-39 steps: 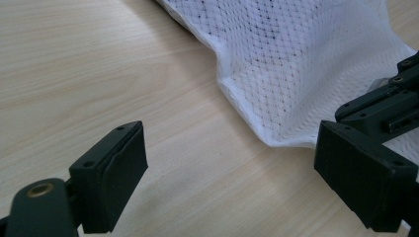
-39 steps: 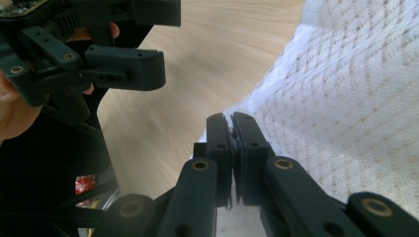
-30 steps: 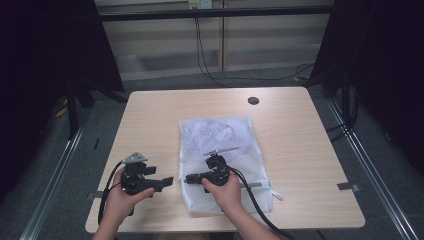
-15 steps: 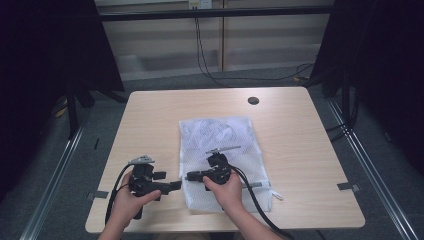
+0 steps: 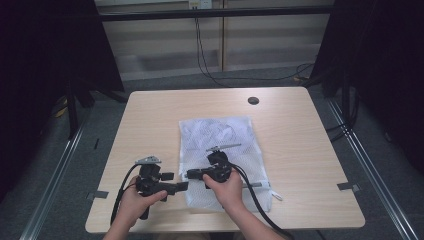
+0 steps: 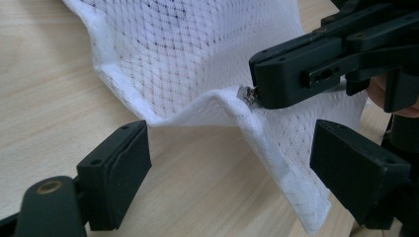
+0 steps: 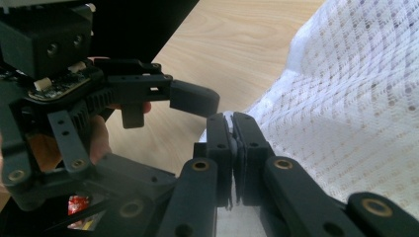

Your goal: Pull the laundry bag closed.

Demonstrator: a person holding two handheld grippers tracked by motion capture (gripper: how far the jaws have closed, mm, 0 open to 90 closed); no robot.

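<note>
A white mesh bag [image 5: 225, 135] lies flat on the wooden table [image 5: 150, 125]. My right gripper [image 5: 190, 175] points left and is shut on the bag's near left edge [image 7: 225, 117]. It holds that edge a little off the table, where a small metal piece [image 6: 245, 94] shows at the jaw tips. My left gripper [image 5: 182, 186] is just left of it and open. In the left gripper view the lifted hem [image 6: 217, 106] sits ahead of the gap between the left gripper's [image 6: 232, 163] jaws, and neither pad touches it.
A dark round grommet [image 5: 253, 100] sits in the table near its far edge. Cables trail from both grippers toward the near edge. A white pull tab [image 5: 276, 196] sticks out at the bag's near right corner. Dark curtains stand at both sides.
My left gripper has moved right, up to the bag's left edge and close to the right gripper's tips. The right gripper has stayed where it was, still shut on the edge.
</note>
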